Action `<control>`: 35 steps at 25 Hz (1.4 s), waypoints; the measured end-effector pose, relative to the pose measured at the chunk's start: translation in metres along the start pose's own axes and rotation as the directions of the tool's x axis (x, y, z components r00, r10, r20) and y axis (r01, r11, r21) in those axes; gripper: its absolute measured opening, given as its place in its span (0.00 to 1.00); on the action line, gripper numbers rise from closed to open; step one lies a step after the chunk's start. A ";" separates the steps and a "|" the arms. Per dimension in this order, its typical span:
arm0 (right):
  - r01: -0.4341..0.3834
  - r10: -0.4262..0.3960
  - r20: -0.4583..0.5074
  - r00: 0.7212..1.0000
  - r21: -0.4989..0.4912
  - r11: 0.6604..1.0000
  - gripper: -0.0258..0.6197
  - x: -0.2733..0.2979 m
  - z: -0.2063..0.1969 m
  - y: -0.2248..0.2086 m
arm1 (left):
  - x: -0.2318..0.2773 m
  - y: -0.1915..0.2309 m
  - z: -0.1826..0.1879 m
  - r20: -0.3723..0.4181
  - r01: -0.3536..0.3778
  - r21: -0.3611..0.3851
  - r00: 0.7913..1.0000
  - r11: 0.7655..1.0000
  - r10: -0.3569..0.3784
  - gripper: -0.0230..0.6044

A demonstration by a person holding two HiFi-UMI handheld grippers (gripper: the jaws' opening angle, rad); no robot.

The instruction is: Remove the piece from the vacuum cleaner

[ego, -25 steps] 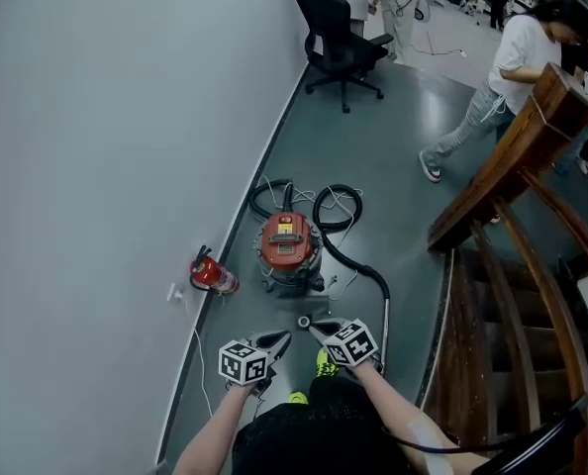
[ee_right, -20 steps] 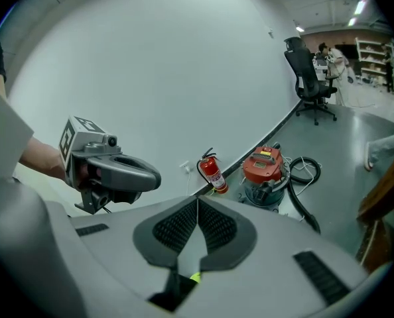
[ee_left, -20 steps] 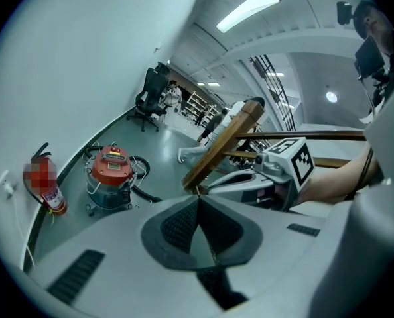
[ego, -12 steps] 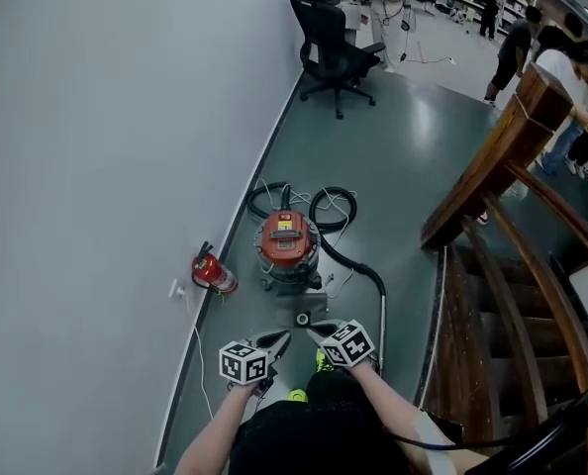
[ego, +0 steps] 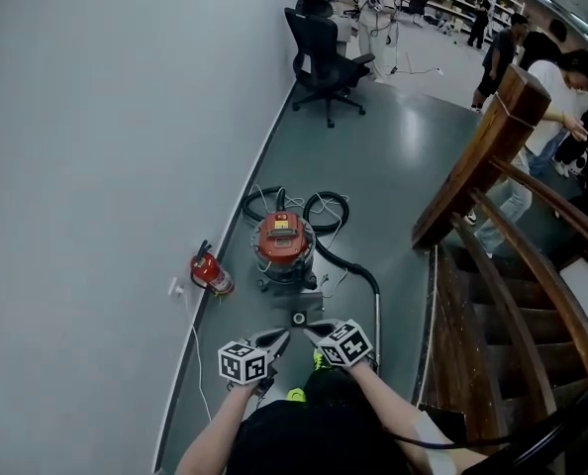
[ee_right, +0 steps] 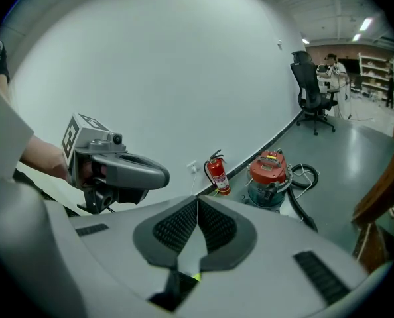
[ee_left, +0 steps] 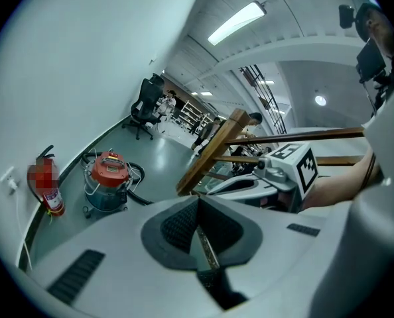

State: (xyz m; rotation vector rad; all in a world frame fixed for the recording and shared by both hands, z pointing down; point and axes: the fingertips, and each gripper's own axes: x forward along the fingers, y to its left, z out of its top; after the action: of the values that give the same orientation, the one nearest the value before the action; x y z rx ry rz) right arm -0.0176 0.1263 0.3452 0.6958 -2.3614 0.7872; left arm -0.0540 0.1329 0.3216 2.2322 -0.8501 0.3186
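- Both grippers are closed with nothing in them. The left gripper point(ego: 277, 341) and the right gripper point(ego: 314, 331) each have their pads pressed together.
- They are held side by side, low in front of the person, with their tips near each other and pointing down toward the floor point(ego: 393, 156).
- The vacuum cleaner point(ego: 283, 245), a red-topped canister, stands on the floor ahead of the tips, apart from both grippers.
- Its black hose point(ego: 345, 261) loops behind the canister and curves off to the right.
- A small grey part with a dark ring point(ego: 300, 315) lies on the floor between the canister and the gripper tips. I cannot tell what it is.
- A red fire extinguisher point(ego: 211, 273) stands against the wall point(ego: 126, 117), left of the vacuum.
- Farther off there is an office chair point(ego: 319, 52), and a wooden stair rail point(ego: 472, 171) on the right.
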 end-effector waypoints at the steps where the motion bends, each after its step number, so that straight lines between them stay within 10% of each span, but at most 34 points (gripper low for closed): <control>1: 0.002 -0.002 0.000 1.000 0.000 1.000 0.07 0.000 -0.003 0.004 | -0.002 -0.002 -0.003 0.001 0.003 0.001 1.000 1.000 -0.003 0.05; 35: -0.075 0.079 0.035 0.996 -0.089 0.993 0.06 -0.034 -0.011 0.078 | -0.040 -0.053 -0.007 0.097 -0.003 -0.011 0.995 1.000 0.004 0.05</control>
State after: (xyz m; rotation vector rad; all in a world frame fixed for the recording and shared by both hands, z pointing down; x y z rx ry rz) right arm -0.0374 0.1975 0.3015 0.5912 -2.4544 0.7032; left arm -0.0487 0.1852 0.2803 2.2514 -0.9043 0.2084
